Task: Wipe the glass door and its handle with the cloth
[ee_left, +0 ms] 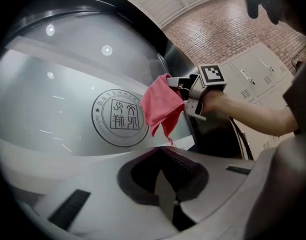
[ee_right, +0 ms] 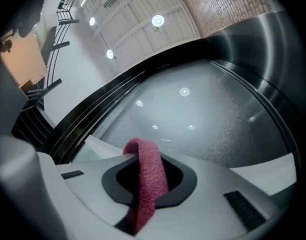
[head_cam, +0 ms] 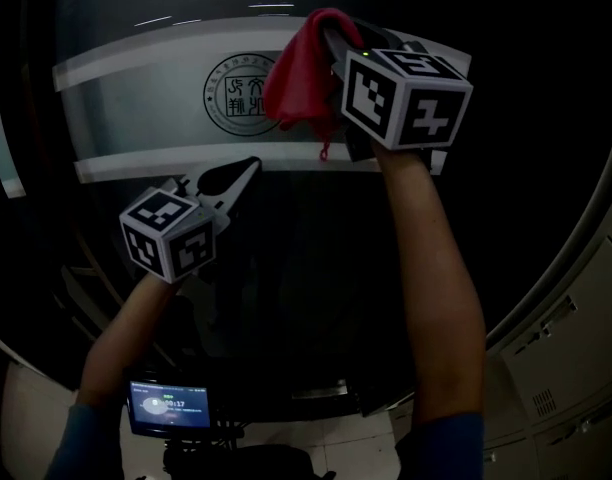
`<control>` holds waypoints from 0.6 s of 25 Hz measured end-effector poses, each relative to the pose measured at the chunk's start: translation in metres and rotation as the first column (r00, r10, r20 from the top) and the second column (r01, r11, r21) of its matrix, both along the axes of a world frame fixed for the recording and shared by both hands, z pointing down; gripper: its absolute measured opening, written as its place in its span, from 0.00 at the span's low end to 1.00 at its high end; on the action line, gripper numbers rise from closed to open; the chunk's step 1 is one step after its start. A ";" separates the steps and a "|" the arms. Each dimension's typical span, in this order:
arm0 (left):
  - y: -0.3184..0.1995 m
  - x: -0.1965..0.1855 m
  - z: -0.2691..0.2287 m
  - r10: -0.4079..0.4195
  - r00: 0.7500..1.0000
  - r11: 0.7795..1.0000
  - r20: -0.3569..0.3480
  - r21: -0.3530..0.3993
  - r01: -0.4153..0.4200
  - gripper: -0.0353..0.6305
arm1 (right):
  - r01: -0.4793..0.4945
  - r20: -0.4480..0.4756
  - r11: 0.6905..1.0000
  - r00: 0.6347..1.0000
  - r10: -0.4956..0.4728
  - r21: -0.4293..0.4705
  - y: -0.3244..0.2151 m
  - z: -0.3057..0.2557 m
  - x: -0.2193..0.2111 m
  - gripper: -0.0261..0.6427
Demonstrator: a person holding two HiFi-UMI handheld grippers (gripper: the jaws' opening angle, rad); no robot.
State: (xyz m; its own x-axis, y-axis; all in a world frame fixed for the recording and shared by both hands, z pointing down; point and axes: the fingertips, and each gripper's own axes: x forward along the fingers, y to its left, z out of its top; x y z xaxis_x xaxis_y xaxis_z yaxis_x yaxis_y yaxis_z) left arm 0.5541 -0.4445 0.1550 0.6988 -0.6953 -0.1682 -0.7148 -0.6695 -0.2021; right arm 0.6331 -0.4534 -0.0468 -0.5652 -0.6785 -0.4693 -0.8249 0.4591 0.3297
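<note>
The glass door (head_cam: 136,98) carries a frosted band with a round seal (head_cam: 238,93). My right gripper (head_cam: 333,46) is raised to that band and is shut on a red cloth (head_cam: 301,73), which hangs against the glass just right of the seal. In the right gripper view the cloth (ee_right: 147,176) runs up between the jaws, with frosted glass (ee_right: 203,124) close ahead. My left gripper (head_cam: 244,170) sits lower left, jaws closed and empty, pointing up toward the band. The left gripper view shows the cloth (ee_left: 160,106) beside the seal (ee_left: 118,117). I cannot make out a handle.
Grey lockers (head_cam: 576,358) stand to the right of the door. A small lit screen (head_cam: 169,406) sits low by my left arm. A brick wall (ee_left: 228,24) rises above the lockers. Dark railings (ee_right: 38,99) show at the left through the right gripper view.
</note>
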 end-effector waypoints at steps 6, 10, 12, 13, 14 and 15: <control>-0.001 0.013 0.010 -0.015 1.000 1.000 -0.009 -0.004 0.015 0.07 | 0.022 0.004 0.997 1.000 -0.022 -0.070 -0.010 0.055 0.009 0.08; 0.004 0.028 0.027 -0.001 1.000 1.000 0.011 -0.008 0.001 0.07 | 0.078 0.052 0.988 0.996 -0.072 -0.132 -0.016 0.135 0.005 0.08; 0.004 0.034 0.040 0.000 0.999 1.000 0.033 -0.022 0.001 0.07 | 0.095 0.072 0.983 0.994 -0.085 -0.159 -0.017 0.173 0.003 0.08; 0.003 0.036 0.046 -0.003 0.999 1.000 0.040 -0.030 0.004 0.07 | 0.100 0.078 0.980 0.993 -0.087 -0.171 -0.018 0.192 0.002 0.08; 0.003 0.036 0.053 -0.006 0.999 0.999 0.044 -0.038 0.008 0.07 | 0.103 0.087 0.977 0.992 -0.088 -0.186 -0.018 0.211 0.002 0.08; 0.003 0.036 0.059 -0.009 0.999 0.999 0.046 -0.046 0.011 0.07 | 0.105 0.098 0.973 0.991 -0.087 -0.205 -0.020 0.230 0.004 0.08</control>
State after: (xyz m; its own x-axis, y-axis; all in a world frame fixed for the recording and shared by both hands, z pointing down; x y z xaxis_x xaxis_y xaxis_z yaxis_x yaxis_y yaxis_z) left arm 0.5899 -0.4414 0.2140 0.6981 -0.7085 -0.1030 -0.7120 -0.6720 -0.2037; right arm 0.6368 -0.4732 0.1830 -0.5954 -0.7113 -0.3737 -0.7950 0.5887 0.1461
